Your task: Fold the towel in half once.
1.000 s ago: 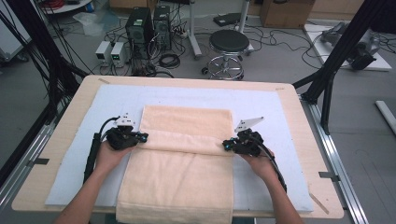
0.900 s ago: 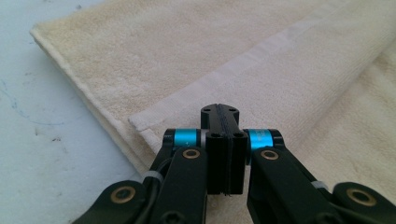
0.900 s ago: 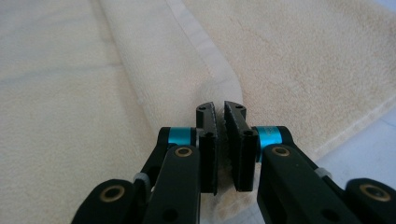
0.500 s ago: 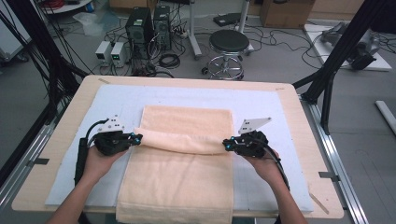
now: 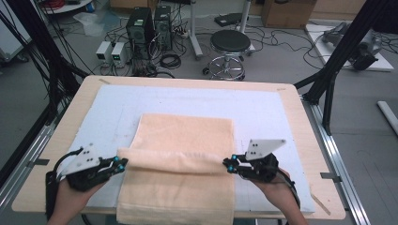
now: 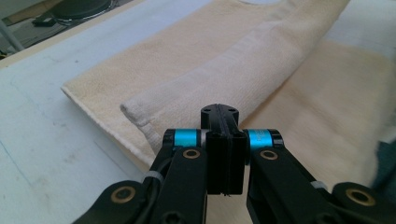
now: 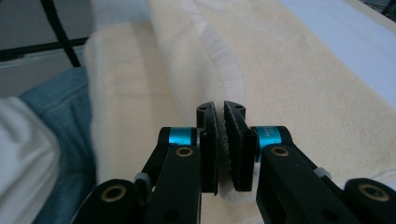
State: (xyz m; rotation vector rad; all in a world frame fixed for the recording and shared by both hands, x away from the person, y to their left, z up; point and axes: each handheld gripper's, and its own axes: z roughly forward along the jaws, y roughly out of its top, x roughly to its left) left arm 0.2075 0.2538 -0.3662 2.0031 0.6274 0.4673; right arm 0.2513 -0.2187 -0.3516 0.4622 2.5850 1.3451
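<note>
your wooden table (image 5: 65,123) carries a pale blue mat (image 5: 117,101); both grippers, left (image 5: 121,165) and right (image 5: 228,166), pinch the towel (image 5: 187,133); stool (image 5: 229,44) behind.

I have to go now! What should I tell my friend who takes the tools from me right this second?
Left tool: shut on the left corner of the peach terry towel.
Right tool: shut on the towel's right corner, cloth visibly between its pads.
Towel lies on the pale blue mat, near end hanging over the table's front edge.
Done: a fold is lifted and stretched between both tools.
Left: probably carry it across, lay it flat, release.
</note>
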